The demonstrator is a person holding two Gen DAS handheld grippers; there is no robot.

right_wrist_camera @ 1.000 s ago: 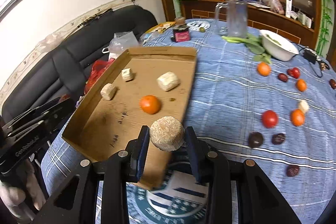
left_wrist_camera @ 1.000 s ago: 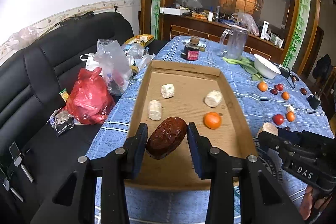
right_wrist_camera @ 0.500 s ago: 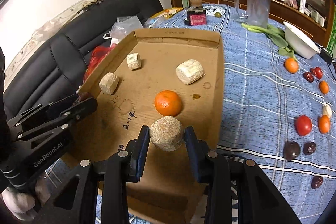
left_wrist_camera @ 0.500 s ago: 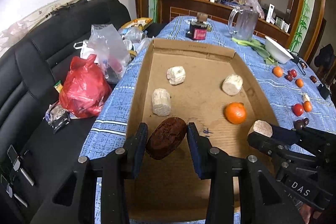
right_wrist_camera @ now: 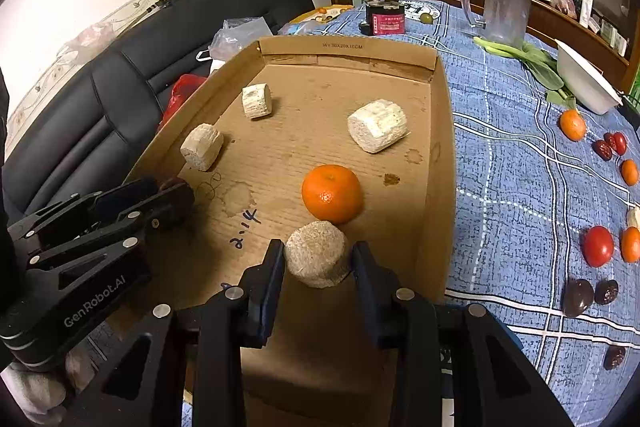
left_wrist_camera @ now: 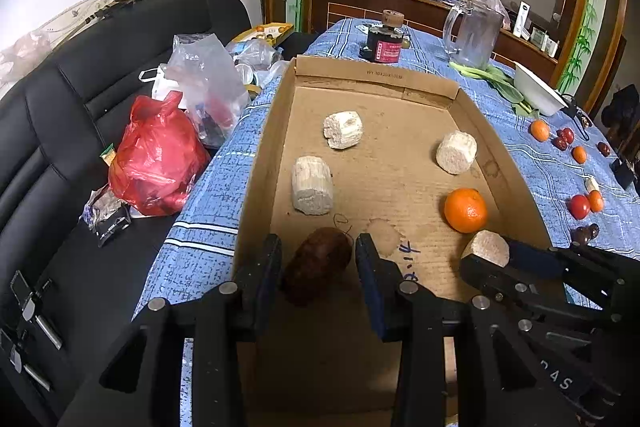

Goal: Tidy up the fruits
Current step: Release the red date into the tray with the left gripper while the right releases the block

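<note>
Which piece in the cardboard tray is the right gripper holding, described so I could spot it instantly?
Start at the open cardboard tray on the blue checked tablecloth. At its near end, just in front of the lone orange, the right gripper clamps a pale round chunk. Three similar chunks lie loose farther back; this is the only one between black fingers, its flat grainy end facing the camera.

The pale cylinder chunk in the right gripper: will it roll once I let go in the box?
Probably, if it lands on its curved side; the pale chunk looks round. On a flat end it should stay put. The tangerine just beyond might stop it. The rough surface suggests little slipping.
</note>
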